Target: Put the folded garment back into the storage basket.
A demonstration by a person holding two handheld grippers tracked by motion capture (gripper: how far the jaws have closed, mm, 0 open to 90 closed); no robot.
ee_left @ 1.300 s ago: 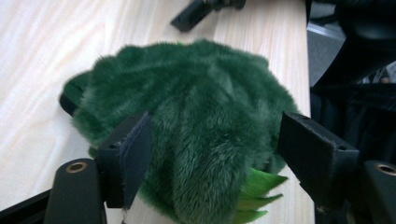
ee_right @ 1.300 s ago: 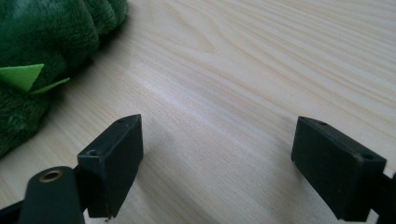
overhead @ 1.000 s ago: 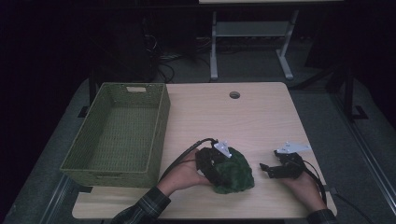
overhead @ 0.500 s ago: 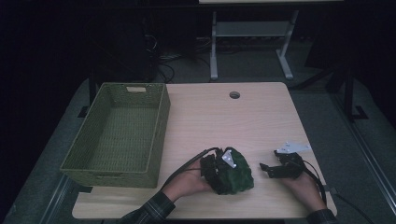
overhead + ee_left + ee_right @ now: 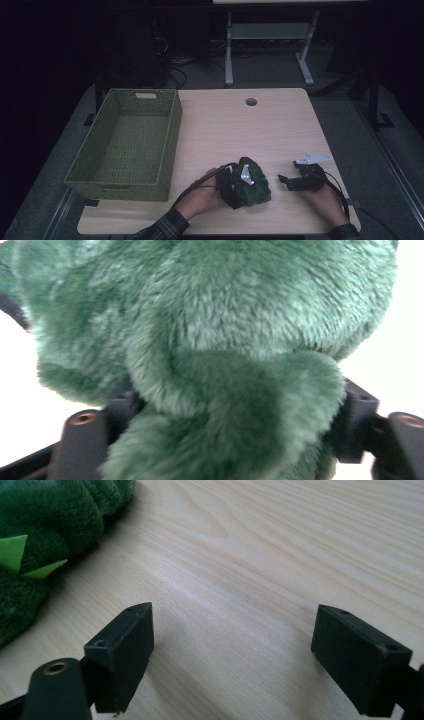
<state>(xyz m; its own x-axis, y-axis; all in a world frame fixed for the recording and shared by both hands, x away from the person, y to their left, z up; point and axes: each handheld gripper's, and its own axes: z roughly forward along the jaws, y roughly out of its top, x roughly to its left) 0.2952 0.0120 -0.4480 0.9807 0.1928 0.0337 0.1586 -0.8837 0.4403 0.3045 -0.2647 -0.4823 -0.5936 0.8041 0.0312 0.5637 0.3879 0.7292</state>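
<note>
Green plush toy [image 5: 215, 365] between the narrowing left claw [image 5: 235, 185] pads; light-green spikes [image 5: 20, 555] beside the empty, wide-open right claw [image 5: 232, 640].

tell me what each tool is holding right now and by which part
The left tool has just been closing on the green plush toy, a thick furry fold between its jaws; which body part cannot be told. The right tool is open over bare table.

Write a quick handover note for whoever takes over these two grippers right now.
Left gripper: fingers have just been closing around the green plush toy, its fur bulging between them; toy sits on the table near the front edge.
Right gripper: open, nothing between its fingers, resting on the table right of the toy.
Green basket: at the table's left, nothing in it.
Done: toy reached.
Left: probably lift the toy and put it in the basket.
</note>
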